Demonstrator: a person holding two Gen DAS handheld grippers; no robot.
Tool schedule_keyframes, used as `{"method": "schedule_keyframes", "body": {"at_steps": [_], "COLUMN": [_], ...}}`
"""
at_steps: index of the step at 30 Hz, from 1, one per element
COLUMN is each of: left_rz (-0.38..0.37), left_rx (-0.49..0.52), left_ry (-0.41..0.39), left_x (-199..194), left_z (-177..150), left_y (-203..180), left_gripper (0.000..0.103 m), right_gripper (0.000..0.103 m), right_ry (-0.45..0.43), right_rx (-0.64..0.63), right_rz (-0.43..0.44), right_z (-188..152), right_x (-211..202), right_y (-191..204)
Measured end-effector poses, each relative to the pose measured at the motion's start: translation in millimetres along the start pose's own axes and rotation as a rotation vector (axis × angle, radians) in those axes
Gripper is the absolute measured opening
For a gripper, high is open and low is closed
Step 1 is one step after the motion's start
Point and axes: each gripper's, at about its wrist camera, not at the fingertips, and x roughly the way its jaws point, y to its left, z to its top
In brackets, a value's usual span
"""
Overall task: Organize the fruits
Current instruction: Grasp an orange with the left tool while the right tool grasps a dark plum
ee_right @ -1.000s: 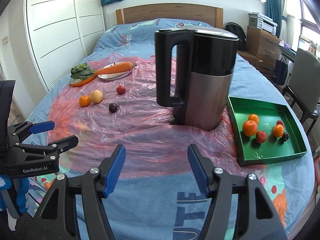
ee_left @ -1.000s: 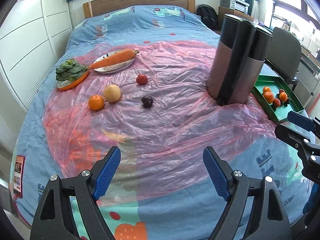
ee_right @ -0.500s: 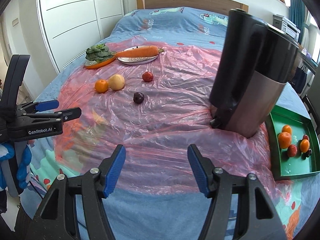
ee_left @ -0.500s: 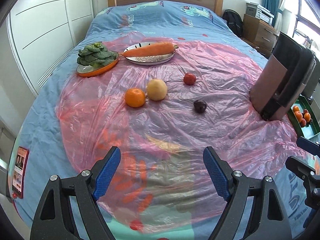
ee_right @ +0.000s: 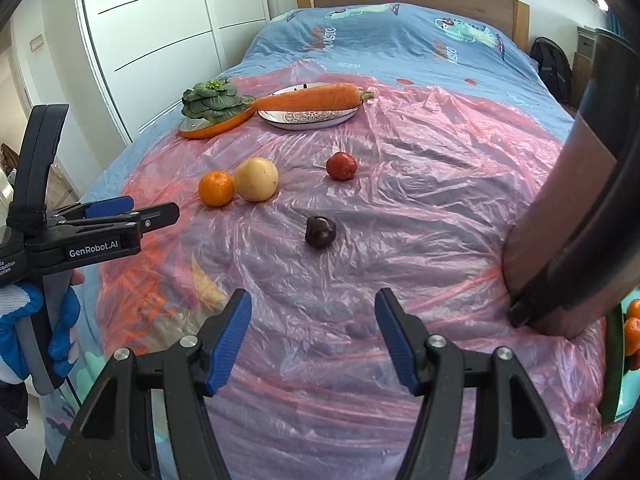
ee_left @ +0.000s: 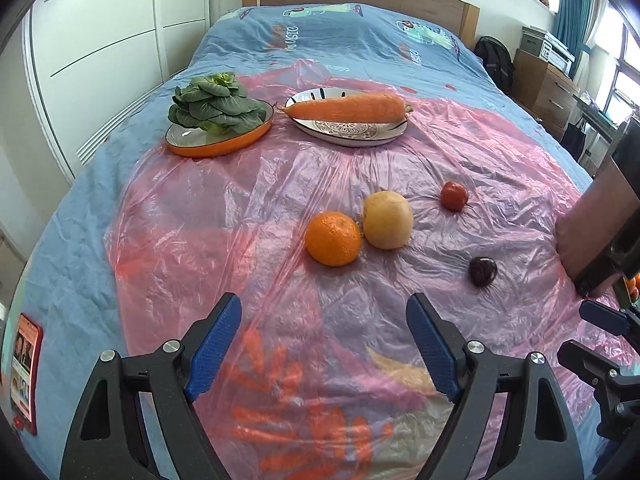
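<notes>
Four loose fruits lie on a pink plastic sheet [ee_left: 240, 200] spread over the bed: an orange [ee_left: 333, 239], a pale yellow fruit [ee_left: 387, 219] touching it, a small red fruit [ee_left: 454, 196] and a dark purple one [ee_left: 483, 271]. The right wrist view shows the orange [ee_right: 216, 188], yellow fruit [ee_right: 256, 179], red fruit [ee_right: 341, 165] and purple fruit [ee_right: 320, 232] too. My left gripper [ee_left: 324, 354] hovers open just short of the orange. My right gripper [ee_right: 312, 338] hangs open in front of the purple fruit. At the far right edge is a green tray [ee_right: 614, 364] holding oranges [ee_right: 633, 334].
A tall black and metal kettle [ee_right: 576, 216] stands at the right, beside the tray. At the back sit an orange dish with leafy greens [ee_left: 218, 114] and a patterned plate bearing a carrot [ee_left: 346, 110]. A phone [ee_left: 25, 364] lies near the bed's left edge.
Both grippers have swept leftward and lower toward the loose fruits, which look larger now. The kettle and tray have slid to the right edge. Both grippers' jaws kept the same width.
</notes>
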Motion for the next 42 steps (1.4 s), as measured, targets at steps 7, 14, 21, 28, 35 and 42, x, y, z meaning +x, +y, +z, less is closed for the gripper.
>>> {"method": "schedule_keyframes", "body": {"at_steps": [7,14,21,28,35,42], "left_rz": [0.012,0.016,0.012,-0.004,0.008,0.012], "left_rx": [-0.007,0.017,0.008,-0.007,0.006,0.011], "left_ry": [0.016,0.009,0.029,0.026,0.036,0.031], "left_x": [34.0,53.0,71.6,81.8,89.9,94.4], "left_z": [12.1,26.2,25.9,25.8,28.7,29.2], "left_y": [6.3,3.2,7.9,10.5,6.1,4.1], "left_gripper": [0.08,0.08,0.08,0.079,0.071,0.067], "right_gripper": [0.103,0.103,0.102,0.091,0.06,0.059], "right_ry": [0.0,0.003,0.024,0.041,0.049,0.05], "right_rx": [0.014,0.034,0.018,0.013,-0.001,-0.013], "right_rz": [0.015,0.019,0.034,0.041,0.043,0.037], "right_z": [20.8,32.5,34.4,34.8,33.5,32.0], "right_x": [32.7,59.5,81.8,99.6,107.2,108.8], "right_y": [-7.7,-14.9,-13.7,-11.6,-11.1,-10.6]}}
